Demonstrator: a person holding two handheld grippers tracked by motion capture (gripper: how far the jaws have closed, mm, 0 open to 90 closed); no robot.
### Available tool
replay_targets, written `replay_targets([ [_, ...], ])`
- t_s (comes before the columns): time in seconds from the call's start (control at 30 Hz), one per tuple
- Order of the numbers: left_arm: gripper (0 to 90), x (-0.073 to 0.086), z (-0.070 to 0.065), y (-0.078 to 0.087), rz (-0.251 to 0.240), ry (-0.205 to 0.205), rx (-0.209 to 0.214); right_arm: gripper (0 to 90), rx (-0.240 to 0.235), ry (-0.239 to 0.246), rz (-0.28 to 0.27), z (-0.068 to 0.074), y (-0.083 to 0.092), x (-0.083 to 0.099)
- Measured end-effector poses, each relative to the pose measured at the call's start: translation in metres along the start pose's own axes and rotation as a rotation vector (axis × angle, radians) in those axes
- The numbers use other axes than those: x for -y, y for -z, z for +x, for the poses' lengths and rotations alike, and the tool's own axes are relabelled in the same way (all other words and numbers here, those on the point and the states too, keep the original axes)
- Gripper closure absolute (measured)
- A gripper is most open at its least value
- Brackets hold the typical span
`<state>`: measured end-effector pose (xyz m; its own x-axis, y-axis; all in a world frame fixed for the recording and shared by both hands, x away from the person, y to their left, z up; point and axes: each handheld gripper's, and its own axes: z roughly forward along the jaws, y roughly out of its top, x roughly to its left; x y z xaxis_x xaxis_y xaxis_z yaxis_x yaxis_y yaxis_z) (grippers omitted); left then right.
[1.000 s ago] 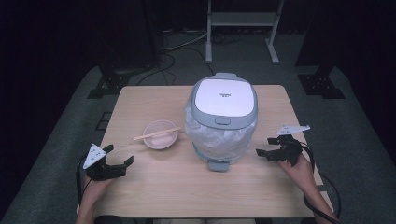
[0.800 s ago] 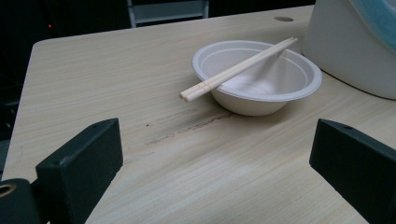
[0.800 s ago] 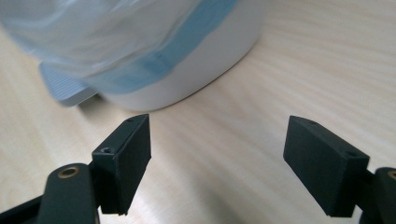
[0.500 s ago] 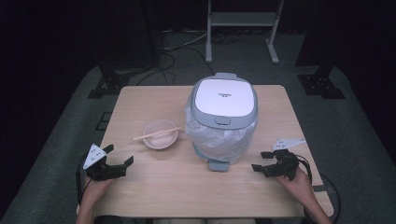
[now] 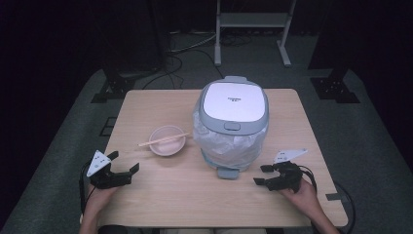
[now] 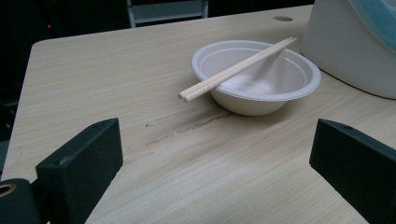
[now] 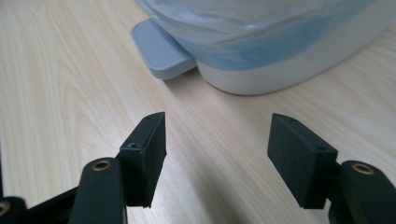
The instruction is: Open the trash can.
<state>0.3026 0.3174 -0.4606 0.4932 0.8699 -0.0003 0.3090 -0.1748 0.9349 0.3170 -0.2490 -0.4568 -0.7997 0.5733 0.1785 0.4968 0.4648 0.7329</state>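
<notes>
Two grippers empty: right gripper [image 5: 269, 176], jaws half-open and just been closing, nears the cooker [image 5: 233, 122] mid-surface; I'd aim at its front tab [image 7: 161, 49]; left gripper [image 5: 122, 170] wide open.

A light wooden table [image 5: 160, 112] stands on a dark grey floor. Near its middle sits a white and grey rice cooker [image 5: 234, 124] with its lid down; a clear plastic wrap appears to cover its lower body, and a small grey tab juts from its base toward the person. Just left of it is a pale round bowl [image 5: 167, 141] with a pair of wooden chopsticks [image 5: 163, 140] laid across its rim. The left gripper [image 5: 124, 165], black with a grey three-cornered plate, rests near the front left edge, jaws apart. The right gripper [image 5: 263, 174] points at the cooker's base, its jaws having just been closing with nothing between them.
</notes>
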Motion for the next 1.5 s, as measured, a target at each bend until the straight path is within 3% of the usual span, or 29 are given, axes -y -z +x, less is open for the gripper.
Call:
replay_targets([
  [0.83, 1.9, 0.000, 0.000, 0.000, 0.002, -0.001, 0.001, 46.7, -0.091, 0.116, 0.020, 0.031, -0.022, -0.023],
  [1.27, 1.9, 0.000, 0.000, 0.000, 0.001, -0.001, 0.003, 58.3, -0.095, 0.182, 0.015, 0.042, -0.036, -0.036],
  [1.5, 1.9, 0.000, 0.000, 0.000, 0.000, 0.000, 0.004, 68.5, -0.058, 0.219, -0.008, 0.048, -0.040, -0.039],
])
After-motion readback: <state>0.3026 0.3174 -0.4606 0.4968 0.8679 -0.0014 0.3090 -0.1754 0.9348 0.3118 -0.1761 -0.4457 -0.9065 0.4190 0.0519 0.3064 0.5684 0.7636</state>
